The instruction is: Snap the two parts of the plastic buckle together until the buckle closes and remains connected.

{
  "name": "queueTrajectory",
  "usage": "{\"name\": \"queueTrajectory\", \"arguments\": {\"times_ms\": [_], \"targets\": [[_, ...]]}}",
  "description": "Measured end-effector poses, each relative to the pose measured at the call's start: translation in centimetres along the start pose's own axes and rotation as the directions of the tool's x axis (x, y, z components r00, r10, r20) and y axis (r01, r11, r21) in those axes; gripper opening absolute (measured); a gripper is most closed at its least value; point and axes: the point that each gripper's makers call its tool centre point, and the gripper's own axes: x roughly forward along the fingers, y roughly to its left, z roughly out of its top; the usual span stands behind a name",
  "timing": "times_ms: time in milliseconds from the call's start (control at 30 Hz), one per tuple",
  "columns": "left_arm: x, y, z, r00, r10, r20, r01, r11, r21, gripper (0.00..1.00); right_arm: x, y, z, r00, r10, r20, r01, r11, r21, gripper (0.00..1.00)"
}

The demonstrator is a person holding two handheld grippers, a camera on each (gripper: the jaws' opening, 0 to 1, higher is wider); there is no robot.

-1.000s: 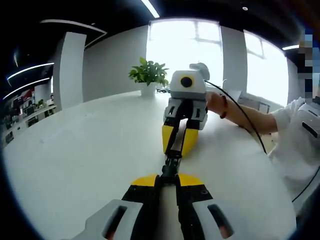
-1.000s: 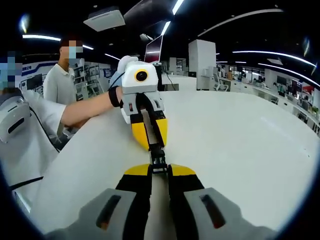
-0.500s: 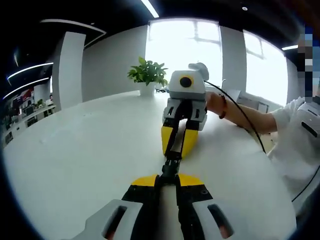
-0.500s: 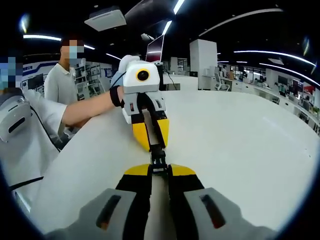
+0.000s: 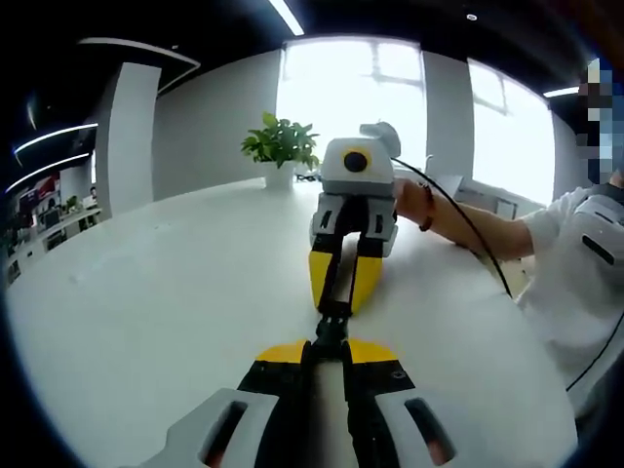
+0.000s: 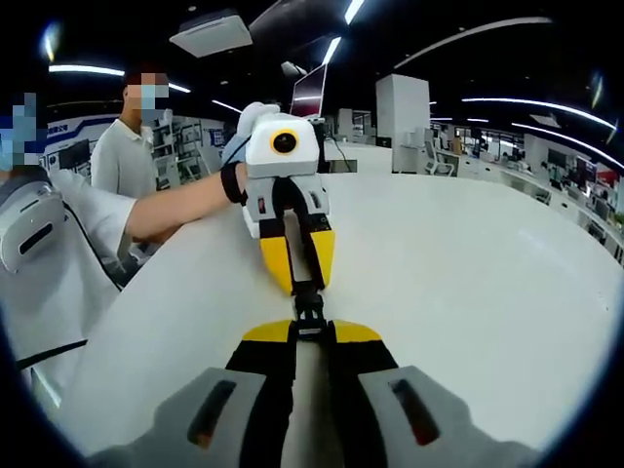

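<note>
Left tool (image 5: pixel 329 343) and right tool (image 6: pixel 310 330) face tip to tip above the white table (image 5: pixel 146 292), each clamped on the black buckle (image 5: pixel 331 322)

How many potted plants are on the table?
1. The plant stands at the far side of the table, behind the right gripper. Others may be hidden behind that gripper.

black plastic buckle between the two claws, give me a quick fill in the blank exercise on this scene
1. The black plastic buckle is held over a table coloured ____.
2. Both claws, the left claw and the right claw, have jaw tips coloured ____.
3. In the left gripper view, the green leafy plant stands in a pot at the table's ____ edge.

Missing words: white; yellow; far
</note>
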Motion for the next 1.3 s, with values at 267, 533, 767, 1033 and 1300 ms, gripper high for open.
{"name": "queueTrajectory", "arguments": {"times_ms": [267, 533, 767, 1033, 1300], "targets": [[0.10, -0.39, -0.05, 1.000, -0.009, 0.009, 0.009, 1.000, 0.021, 0.11, -0.08, 0.01, 0.03, 1.000, 0.016, 0.011, -0.016, 1.000, -0.003, 0.11], [0.10, -0.72, 0.04, 1.000, -0.019, 0.019, 0.019, 1.000, -0.003, 0.11, 0.25, 0.50, 0.05, 1.000, 0.022, 0.016, -0.022, 1.000, 0.011, 0.11], [0.06, -0.75, 0.03, 1.000, -0.016, 0.021, 0.016, 1.000, 0.005, 0.11, 0.31, 0.40, 0.06, 1.000, 0.021, 0.015, -0.021, 1.000, 0.007, 0.11], [0.10, -0.96, -0.01, 1.000, -0.010, 0.020, 0.010, 1.000, 0.003, 0.11, 0.35, 0.33, 0.00, 1.000, 0.019, 0.013, -0.019, 1.000, 0.008, 0.11], [0.12, -0.82, 0.00, 1.000, 0.000, 0.024, 0.000, 1.000, -0.003, 0.10, 0.24, -0.11, -0.01, 1.000, 0.018, 0.015, -0.018, 1.000, 0.023, 0.11]]}}
